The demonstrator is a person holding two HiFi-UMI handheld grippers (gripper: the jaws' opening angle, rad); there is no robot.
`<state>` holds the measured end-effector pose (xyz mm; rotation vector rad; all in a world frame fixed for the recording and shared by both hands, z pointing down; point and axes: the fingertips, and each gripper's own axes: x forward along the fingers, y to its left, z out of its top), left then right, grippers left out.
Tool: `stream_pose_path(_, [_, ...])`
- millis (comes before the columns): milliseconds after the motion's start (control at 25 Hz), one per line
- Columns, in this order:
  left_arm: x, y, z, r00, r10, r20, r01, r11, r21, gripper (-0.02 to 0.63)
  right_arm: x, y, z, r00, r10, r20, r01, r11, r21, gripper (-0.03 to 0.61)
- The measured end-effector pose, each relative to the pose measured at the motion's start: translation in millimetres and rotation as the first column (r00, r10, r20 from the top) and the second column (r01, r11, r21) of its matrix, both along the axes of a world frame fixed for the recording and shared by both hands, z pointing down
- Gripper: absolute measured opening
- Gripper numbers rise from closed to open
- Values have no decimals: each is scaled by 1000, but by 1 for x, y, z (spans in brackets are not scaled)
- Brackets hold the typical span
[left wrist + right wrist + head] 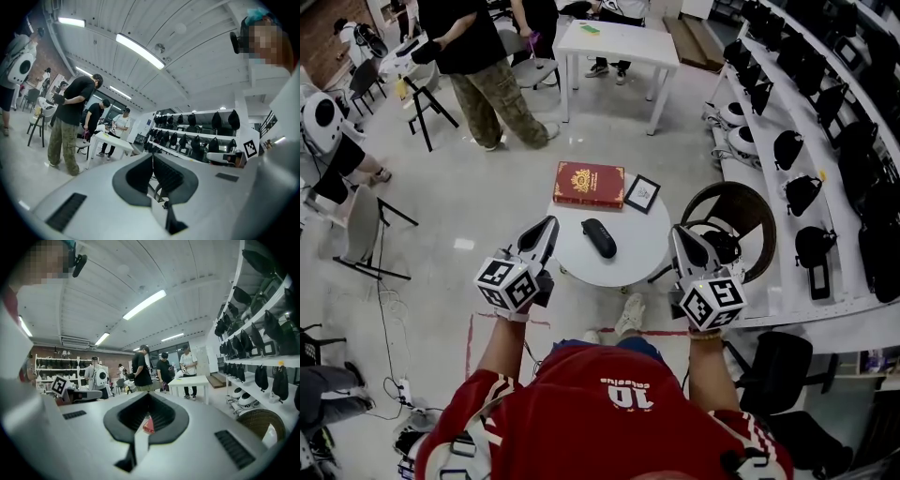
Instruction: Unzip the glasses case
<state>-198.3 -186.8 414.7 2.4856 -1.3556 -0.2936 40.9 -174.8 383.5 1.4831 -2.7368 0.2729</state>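
Furthest left, a bystander in a dark top and camouflage trousers (487, 75) stands on the pale floor, well apart from the work. Next comes the left gripper (551, 223), held level in the person's left hand above the near left edge of the round white table (628, 253). Its own view shows the jaws pressed together at the tips with nothing caught between them (152, 154). On the table's far side lies a red book (589, 185), flat, and just right of it a small black-framed picture (642, 193). The black glasses case (599, 237) lies on its side near the middle of the table, nearer the person than the book. It sits between the two grippers and neither one touches it; whether its zip is done up is too small to tell. The right gripper (676, 231) is over the table's near right edge, and in its own view the jaws likewise meet at the tips, holding nothing (149, 393). Right of it stands a round brown chair (750, 202), then white shelves (769, 159) carrying rows of black bags.
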Motion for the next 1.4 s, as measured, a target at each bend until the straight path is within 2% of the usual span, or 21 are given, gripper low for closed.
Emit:
stream_pose_path(680, [19,-20,-11,999,-6,33,6,1000,23,12,12,-29,-5,999,-25,38,24,999,29,14])
stream_pose_path(1000, [37,-30,-9,998,26,52,-27,999,22,118,19,-35,-3,999,-28,32,27,999,25,14])
stream_pose_path(1240, [55,-37,7,996,49,79,-48,999,-10,209,25,-36,7,999,-30,35,30,1000,8,14])
stream_pose_path(1400, [68,-44,18,993,69,95,-66,997,-31,216,31,-37,12,999,-28,37,29,1000,-6,14])
